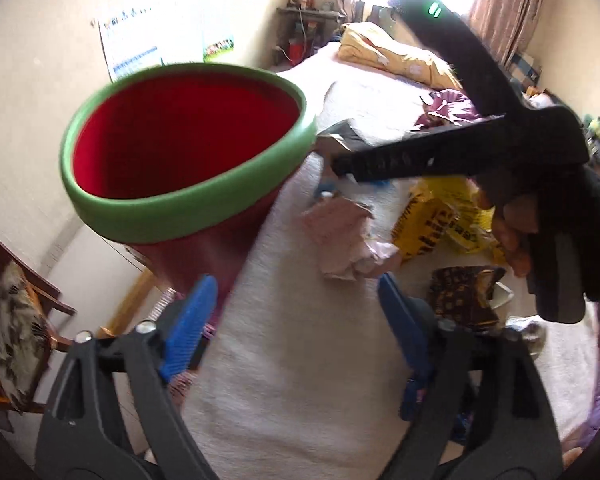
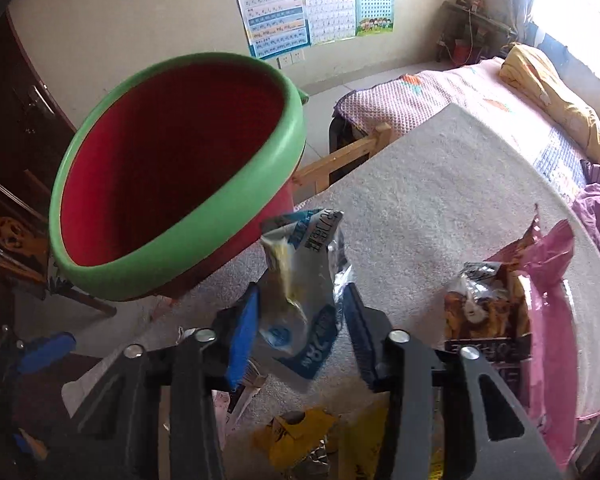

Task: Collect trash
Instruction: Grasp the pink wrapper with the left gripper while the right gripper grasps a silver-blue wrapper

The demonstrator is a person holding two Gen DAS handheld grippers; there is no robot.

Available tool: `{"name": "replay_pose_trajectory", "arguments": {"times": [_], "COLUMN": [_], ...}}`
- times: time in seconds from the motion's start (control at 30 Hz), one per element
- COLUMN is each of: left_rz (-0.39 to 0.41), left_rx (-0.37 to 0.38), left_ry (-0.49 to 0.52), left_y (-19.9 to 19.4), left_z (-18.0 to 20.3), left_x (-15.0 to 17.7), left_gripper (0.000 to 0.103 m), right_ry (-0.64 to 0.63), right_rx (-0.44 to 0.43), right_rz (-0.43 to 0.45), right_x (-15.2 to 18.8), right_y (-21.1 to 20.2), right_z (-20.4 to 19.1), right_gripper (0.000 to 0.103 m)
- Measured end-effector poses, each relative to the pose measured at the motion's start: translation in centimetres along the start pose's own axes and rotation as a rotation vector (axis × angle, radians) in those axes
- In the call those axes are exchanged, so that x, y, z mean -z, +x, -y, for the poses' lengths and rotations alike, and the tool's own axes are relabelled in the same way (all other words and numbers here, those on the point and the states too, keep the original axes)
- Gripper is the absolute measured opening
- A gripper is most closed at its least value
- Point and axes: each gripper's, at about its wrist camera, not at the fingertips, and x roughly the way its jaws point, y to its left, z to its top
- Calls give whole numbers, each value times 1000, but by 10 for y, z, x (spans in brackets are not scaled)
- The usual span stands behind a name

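A red bin (image 1: 188, 144) with a green rim (image 2: 172, 240) stands tall beside the table's left edge, its base hidden. My right gripper (image 2: 300, 312) is shut on a crumpled blue-and-white wrapper (image 2: 304, 280), held above the table just right of the bin's rim. In the left wrist view the right gripper (image 1: 340, 164) reaches in from the right, the silvery wrapper (image 1: 340, 136) at its tip. My left gripper (image 1: 296, 288) is open and empty over the table's near-left edge, its left finger (image 1: 188, 328) in front of the bin's wall.
On the pale table cover (image 2: 440, 200) lie a yellow bag (image 1: 440, 216), pink crumpled paper (image 1: 340, 236), a brown snack bag (image 2: 480, 308) and a pink bag (image 2: 548, 280). A bed (image 2: 480, 88) lies beyond the table. A wooden chair (image 1: 16, 340) stands at the left.
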Motion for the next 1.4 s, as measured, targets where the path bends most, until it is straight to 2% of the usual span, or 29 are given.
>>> {"name": "replay_pose_trajectory", "arguments": {"times": [0.03, 0.1, 0.13, 0.27, 0.4, 0.53, 0.9, 1.1, 1.27, 1.4], "left_rz": [21, 48, 50, 47, 27, -23, -59, -109, -124, -108], "left_rx": [-45, -107, -112, -91, -79, -5, -4, 34, 38, 25], "left_ry": [24, 66, 76, 71, 50, -1, -33, -24, -15, -13], "left_y": [-2, -1, 0, 2, 3, 12, 35, 45, 47, 42], "left_z": [3, 9, 10, 10, 12, 8, 16, 22, 27, 30], "left_x": [1, 1, 1, 2, -9, -25, -36, -29, -23, -23], "left_gripper": [94, 96, 96, 96, 96, 96, 96, 70, 43, 38], "right_ry": [4, 13, 19, 37, 64, 110, 189, 212, 229, 232], "right_rx": [-2, -8, -11, -17, -30, -28, -11, -15, -20, -23], "right_rz": [0, 11, 16, 43, 116, 206, 317, 357, 380, 390], "right_x": [3, 9, 12, 30, 52, 70, 104, 113, 116, 117], "right_y": [2, 0, -3, -17, -44, -76, -132, -152, -159, -161], "right_z": [1, 6, 8, 16, 21, 25, 35, 38, 43, 44], "right_gripper": [30, 27, 27, 27, 27, 27, 27, 27, 27, 25]}}
